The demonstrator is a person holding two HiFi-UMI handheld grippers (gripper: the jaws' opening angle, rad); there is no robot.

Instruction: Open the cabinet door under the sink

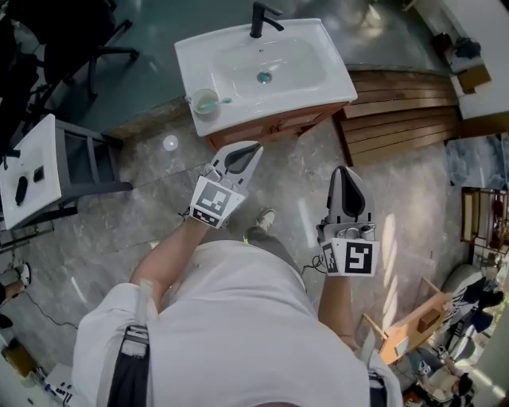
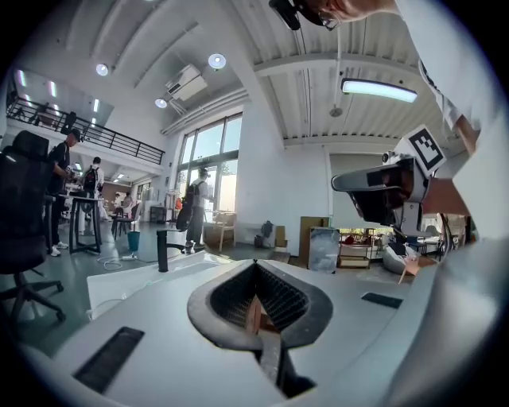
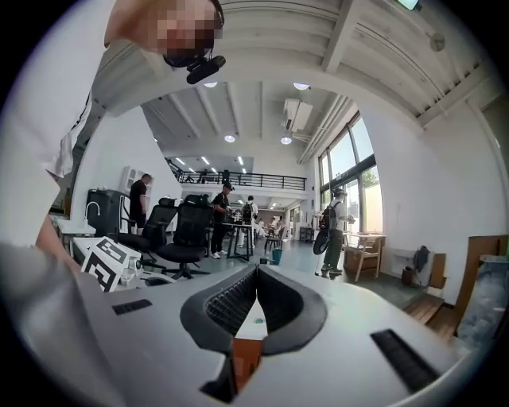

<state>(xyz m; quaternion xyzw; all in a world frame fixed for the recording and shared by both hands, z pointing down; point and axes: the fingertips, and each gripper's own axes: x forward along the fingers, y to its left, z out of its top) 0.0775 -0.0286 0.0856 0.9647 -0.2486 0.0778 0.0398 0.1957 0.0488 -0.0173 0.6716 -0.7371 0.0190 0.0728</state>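
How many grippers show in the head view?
2. The left gripper points toward the cabinet under the sink, short of it; the right gripper is held over the floor, farther back. Both shut, empty.

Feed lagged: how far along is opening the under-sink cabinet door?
Done: nothing; the cabinet door under the sink looks shut. In hand: nothing; left tongs and right tongs are closed and empty, held short of it. Still to do: reach the door, grip it, pull it open.

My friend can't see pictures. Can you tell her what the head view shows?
A person holds a shut left gripper and a shut right gripper over a stone floor. Ahead stands a white sink with a black tap and a cup, on a wooden cabinet that neither gripper touches.
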